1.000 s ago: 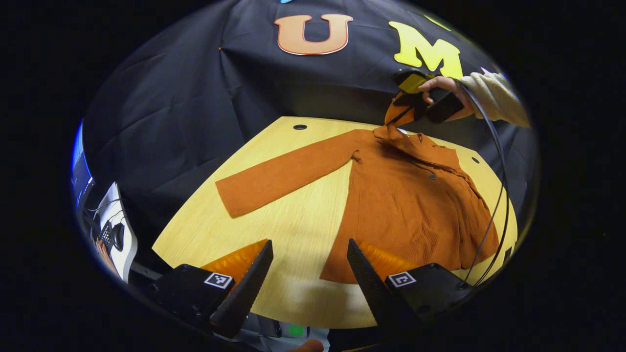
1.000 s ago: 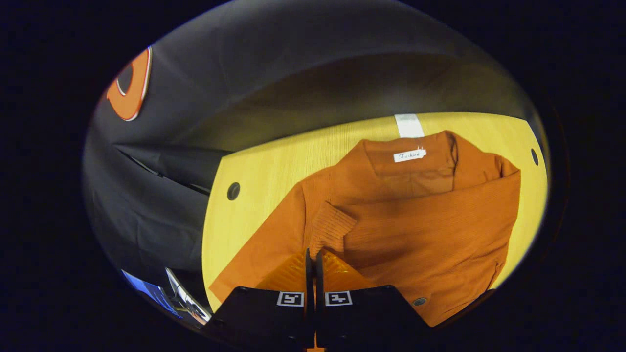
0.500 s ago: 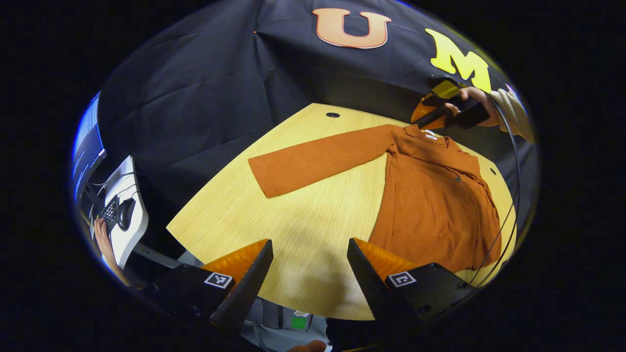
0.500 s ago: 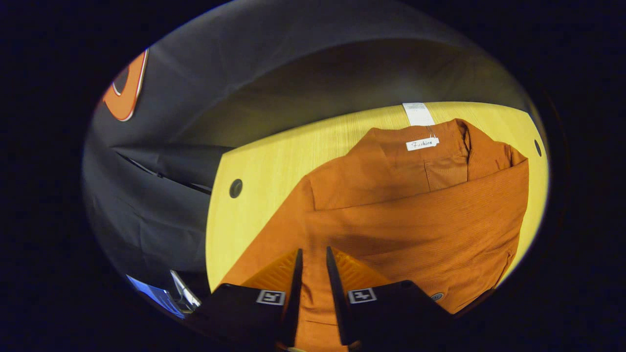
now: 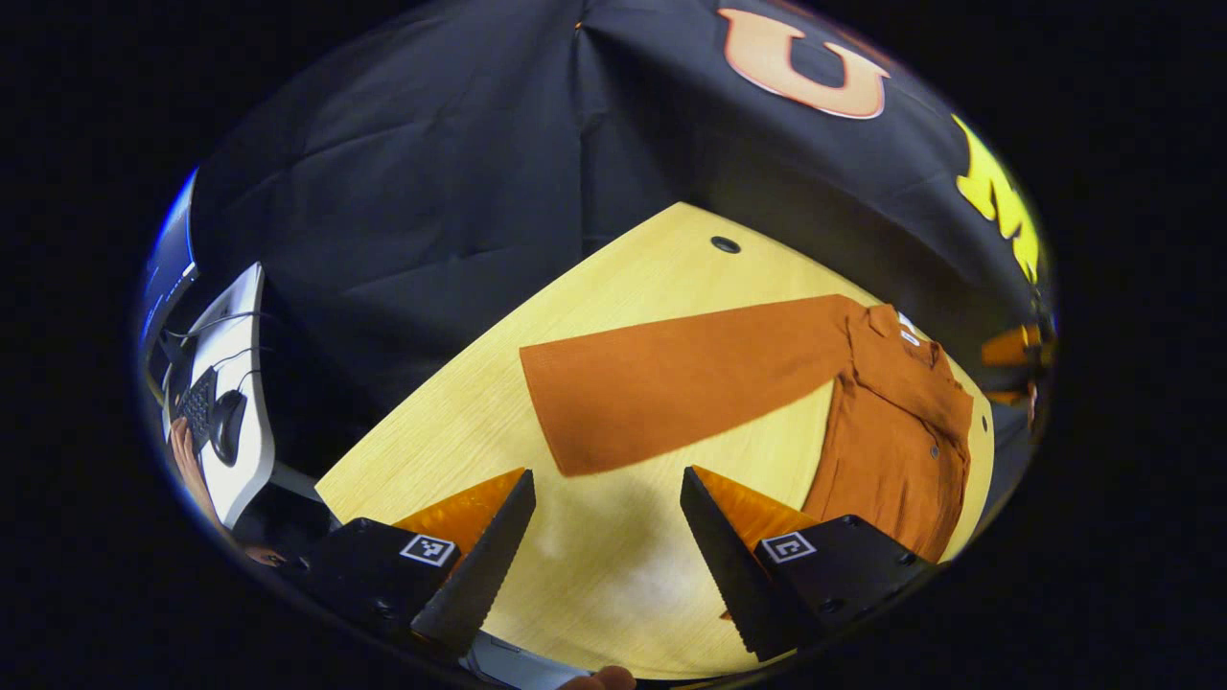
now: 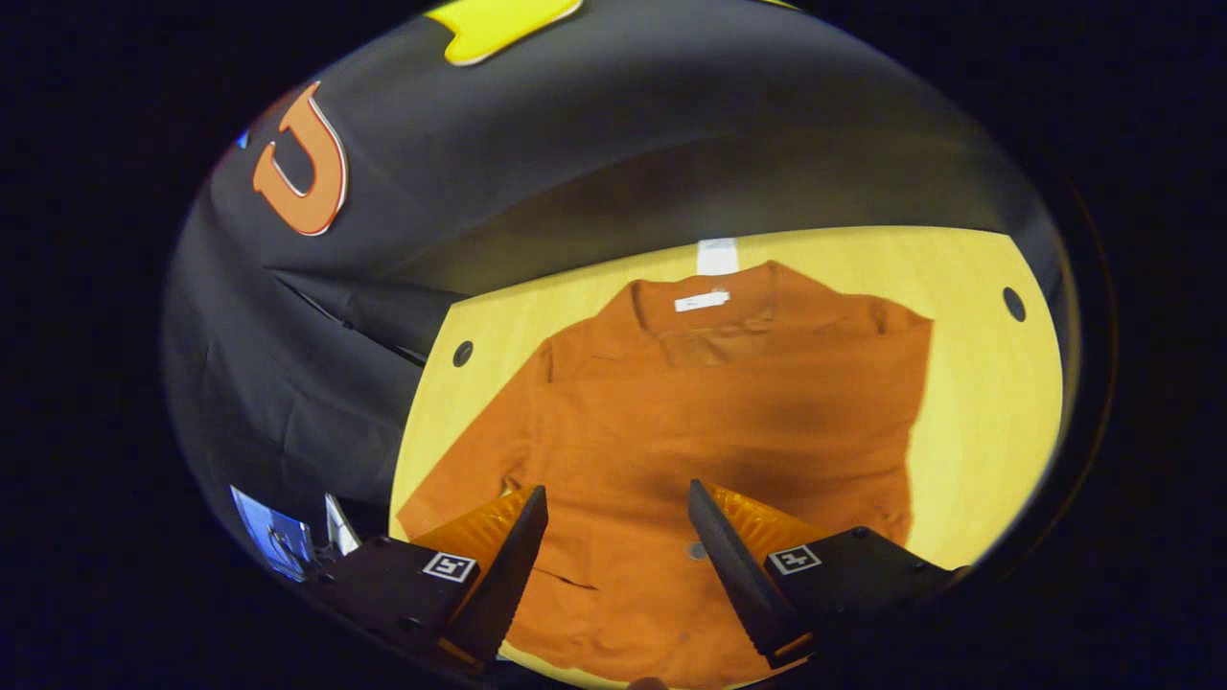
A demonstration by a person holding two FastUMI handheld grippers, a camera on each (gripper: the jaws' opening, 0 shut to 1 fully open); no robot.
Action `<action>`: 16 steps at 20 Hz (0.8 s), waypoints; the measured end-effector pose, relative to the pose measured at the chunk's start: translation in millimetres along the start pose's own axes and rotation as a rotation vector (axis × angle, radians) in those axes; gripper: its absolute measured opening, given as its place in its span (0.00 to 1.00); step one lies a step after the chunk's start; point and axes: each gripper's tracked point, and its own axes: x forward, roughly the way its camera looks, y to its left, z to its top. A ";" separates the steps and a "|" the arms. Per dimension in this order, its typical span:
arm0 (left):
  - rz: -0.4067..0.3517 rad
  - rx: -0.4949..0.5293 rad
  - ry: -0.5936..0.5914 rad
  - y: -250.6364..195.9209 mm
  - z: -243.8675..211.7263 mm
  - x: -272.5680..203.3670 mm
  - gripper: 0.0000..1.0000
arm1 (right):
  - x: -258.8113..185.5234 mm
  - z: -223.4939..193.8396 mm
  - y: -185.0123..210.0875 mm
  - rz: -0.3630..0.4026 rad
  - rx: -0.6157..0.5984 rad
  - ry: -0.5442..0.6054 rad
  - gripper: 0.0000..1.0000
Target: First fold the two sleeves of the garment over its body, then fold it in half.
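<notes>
Both grippers spread wide, holding nothing. Left gripper hovers above bare wooden table, near cuff of outstretched sleeve. Right gripper hovers above garment body. Orange garment lies flat on table, collar toward far edge.

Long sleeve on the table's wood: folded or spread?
Spread. The rust-orange garment's long sleeve lies flat on the wooden table, stretched away from the body.
</notes>
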 end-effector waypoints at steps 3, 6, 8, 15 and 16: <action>0.040 -0.072 0.130 12.5 7.2 25.5 1.00 | -46.1 -29.7 -62.1 -0.020 -0.022 -0.040 0.94; 0.041 -0.182 0.257 17.0 11.3 49.8 1.00 | -93.3 -75.9 -116.9 -0.038 -0.026 -0.073 0.94; 0.027 -0.297 0.314 19.4 10.9 61.1 1.00 | -120.6 -107.8 -155.9 -0.099 -0.044 -0.085 0.94; 0.042 -0.373 0.485 22.2 20.8 75.6 0.87 | -224.5 -175.2 -218.1 -0.209 -0.120 -0.102 0.94; 0.080 -0.368 0.511 28.9 19.4 75.9 0.85 | -234.3 -180.7 -221.2 -0.223 -0.132 -0.119 0.94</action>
